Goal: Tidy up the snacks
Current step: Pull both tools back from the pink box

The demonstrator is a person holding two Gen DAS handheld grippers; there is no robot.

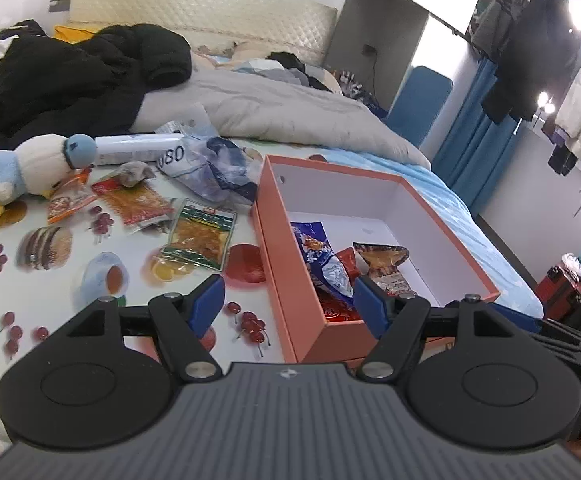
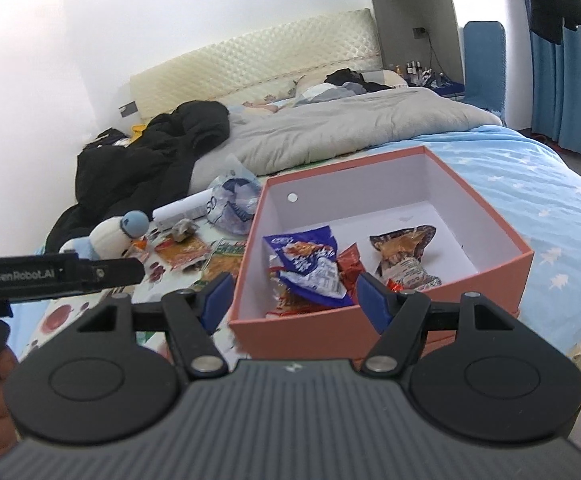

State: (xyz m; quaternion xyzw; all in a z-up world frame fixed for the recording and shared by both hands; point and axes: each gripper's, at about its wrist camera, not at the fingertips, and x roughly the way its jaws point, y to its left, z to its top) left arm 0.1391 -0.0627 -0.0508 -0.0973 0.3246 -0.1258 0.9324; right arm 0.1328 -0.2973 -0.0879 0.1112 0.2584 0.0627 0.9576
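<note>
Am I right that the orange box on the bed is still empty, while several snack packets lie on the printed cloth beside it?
Not quite: the orange box already holds snack packets, including a blue one, as the right wrist view shows. Other packets do lie on the printed cloth beside it.

Bed (image 2: pixel 530 184) with blue starred sheet, cream quilted headboard (image 1: pixel 210 4) at its far end. Grey duvet (image 1: pixel 274 108) bunched across the middle of the bed. Black coat (image 1: pixel 70 76) heaped at the far left side, touching the duvet. Fruit-print cloth (image 1: pixel 50 280) spread over the near left part of the bed. Plush duck (image 1: pixel 22 172) lying on the cloth near its left edge. White tube (image 1: pixel 138 149) just behind the duck. Blue curtain (image 2: pixel 562 92) and hanging clothes (image 1: pixel 538 52) off the right side. Blue chair (image 2: pixel 484 60) beyond the bed's far right corner.
</note>
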